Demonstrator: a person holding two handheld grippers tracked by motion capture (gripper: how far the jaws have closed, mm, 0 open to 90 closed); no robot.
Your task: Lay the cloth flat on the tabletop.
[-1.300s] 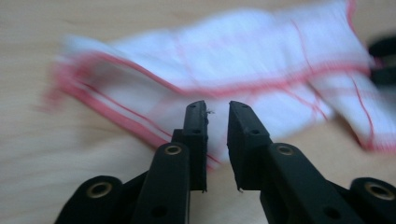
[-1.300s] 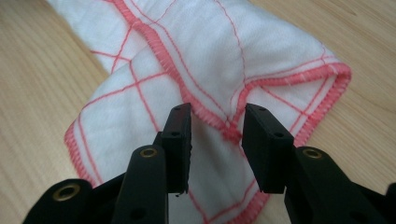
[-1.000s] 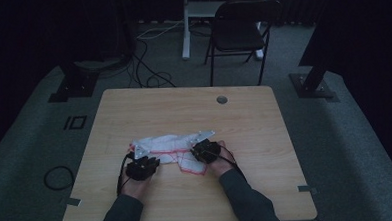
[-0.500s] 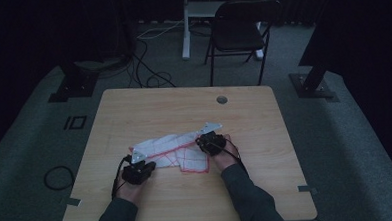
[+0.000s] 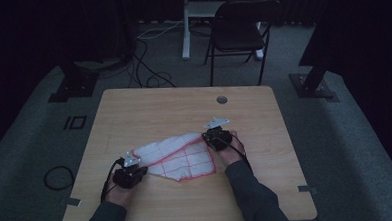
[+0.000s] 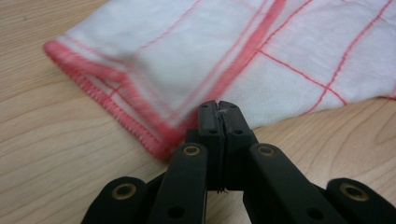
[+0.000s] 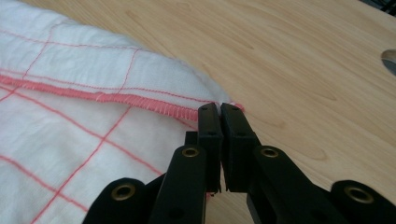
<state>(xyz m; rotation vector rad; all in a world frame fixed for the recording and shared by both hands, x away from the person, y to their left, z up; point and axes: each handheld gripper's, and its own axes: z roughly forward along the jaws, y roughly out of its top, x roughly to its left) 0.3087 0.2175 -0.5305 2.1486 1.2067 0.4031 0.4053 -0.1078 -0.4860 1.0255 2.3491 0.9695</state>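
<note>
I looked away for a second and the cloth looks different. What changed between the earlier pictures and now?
Both grippers closed on the cloth: the left gripper on its near-left corner, the right gripper on its far-right corner. The hands then drew apart, left toward the person, right away and rightward, pulling the bunched cloth out flatter along that diagonal. The table and chair stayed put.

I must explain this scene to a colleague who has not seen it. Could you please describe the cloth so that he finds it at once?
On the wooden table, look at the near half, between the person's two hands. The cloth lies there, pinched at its ends by the left gripper and the right gripper. It is white with thin red grid lines and a red stitched border.
</note>
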